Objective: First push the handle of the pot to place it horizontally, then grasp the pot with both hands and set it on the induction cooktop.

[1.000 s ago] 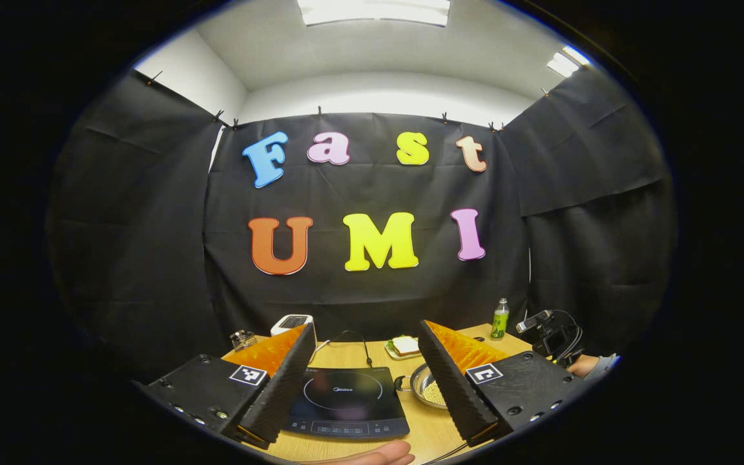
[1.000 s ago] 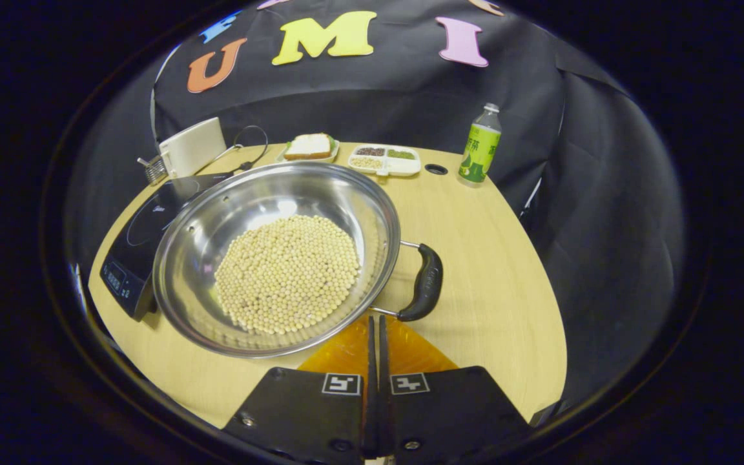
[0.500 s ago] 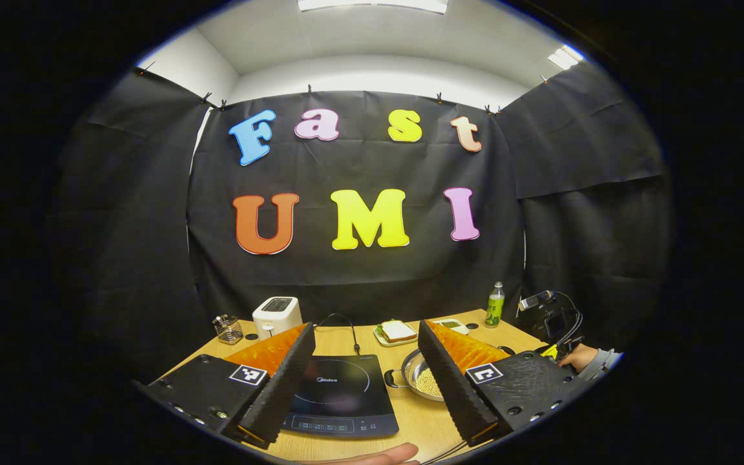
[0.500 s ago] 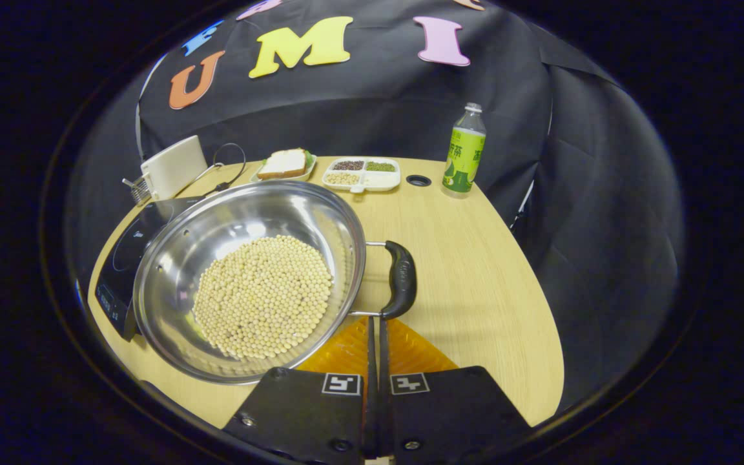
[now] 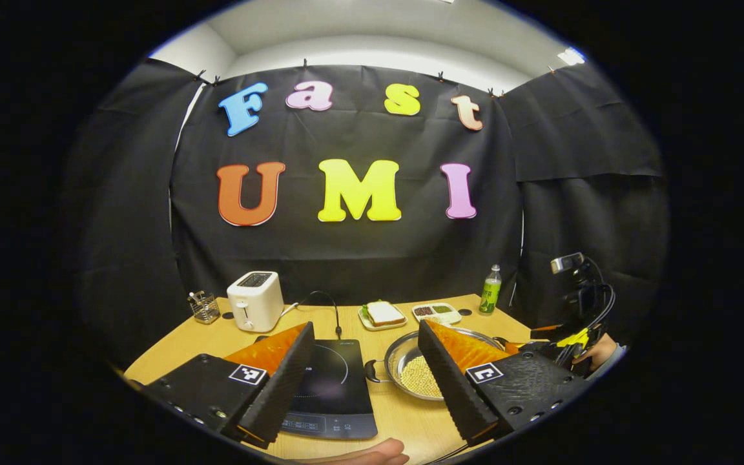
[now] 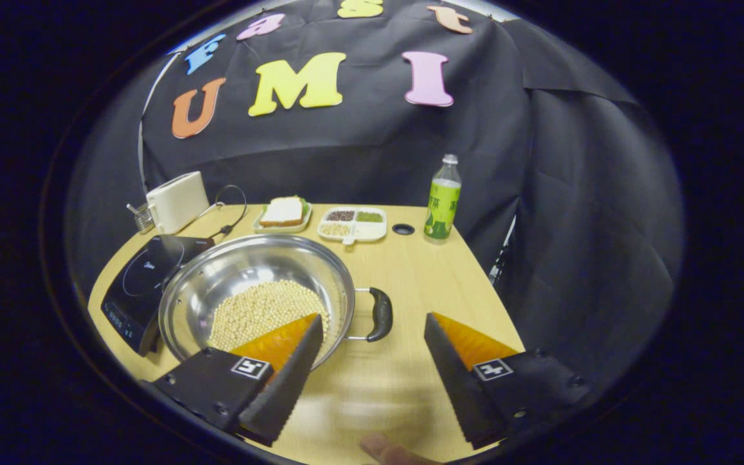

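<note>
A steel pot (image 6: 243,274) holding pale beans (image 6: 259,310) stands on the wooden table (image 6: 449,303), just right of the black induction cooktop (image 6: 136,284). One black pot handle (image 6: 382,314) points right. My right gripper (image 6: 372,321) hovers open in front of that handle, its left finger over the pot's near rim. In the left gripper view the pot (image 5: 411,361) shows its other handle (image 5: 370,370) close to the cooktop (image 5: 330,387). My left gripper (image 5: 364,329) is open above the table's near edge, with nothing between its fingers.
At the back stand a white toaster (image 6: 177,201), a sandwich plate (image 6: 281,213), a divided snack dish (image 6: 352,223) and a green bottle (image 6: 442,206). A cord (image 5: 327,303) runs to the cooktop. A hand (image 5: 599,352) holds the other device at the right edge.
My right gripper went from shut to open and drew back from the pot, whose right handle swung nearer. The left gripper view tipped down, showing more of the table.
</note>
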### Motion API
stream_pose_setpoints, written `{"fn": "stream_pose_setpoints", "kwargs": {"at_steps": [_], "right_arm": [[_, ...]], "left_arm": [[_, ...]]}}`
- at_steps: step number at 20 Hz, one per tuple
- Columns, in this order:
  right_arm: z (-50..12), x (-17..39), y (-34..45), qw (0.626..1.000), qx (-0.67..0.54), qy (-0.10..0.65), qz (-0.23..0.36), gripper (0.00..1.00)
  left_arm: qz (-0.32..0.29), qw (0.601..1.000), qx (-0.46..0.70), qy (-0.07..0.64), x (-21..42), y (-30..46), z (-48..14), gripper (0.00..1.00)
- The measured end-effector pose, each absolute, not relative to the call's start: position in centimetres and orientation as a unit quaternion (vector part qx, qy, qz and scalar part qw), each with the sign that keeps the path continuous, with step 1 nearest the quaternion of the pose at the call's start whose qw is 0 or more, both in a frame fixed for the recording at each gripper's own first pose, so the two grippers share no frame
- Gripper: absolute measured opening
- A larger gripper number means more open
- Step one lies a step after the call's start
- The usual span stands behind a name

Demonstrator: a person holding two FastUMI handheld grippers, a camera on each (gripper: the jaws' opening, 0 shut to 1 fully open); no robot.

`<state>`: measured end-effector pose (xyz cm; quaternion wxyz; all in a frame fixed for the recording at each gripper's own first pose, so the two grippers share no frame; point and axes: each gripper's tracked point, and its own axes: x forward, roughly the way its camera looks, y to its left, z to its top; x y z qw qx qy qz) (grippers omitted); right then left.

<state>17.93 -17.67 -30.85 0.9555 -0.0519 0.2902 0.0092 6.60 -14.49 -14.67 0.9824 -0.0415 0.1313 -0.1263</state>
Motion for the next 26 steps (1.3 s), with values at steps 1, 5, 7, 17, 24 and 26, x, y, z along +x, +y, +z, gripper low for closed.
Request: {"fn": "stream_pose_setpoints", "kwargs": {"at_steps": [1, 5, 7, 17, 24, 26], "right_arm": [[-30.5, 18.1, -17.4, 0.956, -0.047, 0.289, 0.015, 1.00], [-30.9, 18.9, -17.4, 0.952, -0.035, 0.304, 0.019, 1.00], [-31.4, 19.4, -17.2, 0.949, -0.034, 0.313, 0.023, 1.00], [-34.7, 22.4, -17.2, 0.936, 0.007, 0.350, 0.035, 1.00], [-37.3, 23.1, -16.2, 0.919, 0.035, 0.390, 0.048, 0.93], [-37.9, 23.4, -16.2, 0.916, 0.038, 0.397, 0.046, 0.88]], "left_arm": [[-0.132, 0.980, -0.049, 0.143, 7.2, -15.4, -15.7, 0.96], [-0.142, 0.968, -0.042, 0.201, 10.1, -17.7, -20.4, 0.97], [-0.149, 0.961, -0.042, 0.229, 11.5, -18.9, -22.8, 0.96], [-0.160, 0.918, -0.037, 0.361, 15.3, -21.9, -33.0, 0.96], [-0.138, 0.903, -0.042, 0.406, 16.5, -21.2, -36.2, 0.88], [-0.137, 0.894, -0.049, 0.424, 16.4, -21.2, -37.3, 0.80]]}}
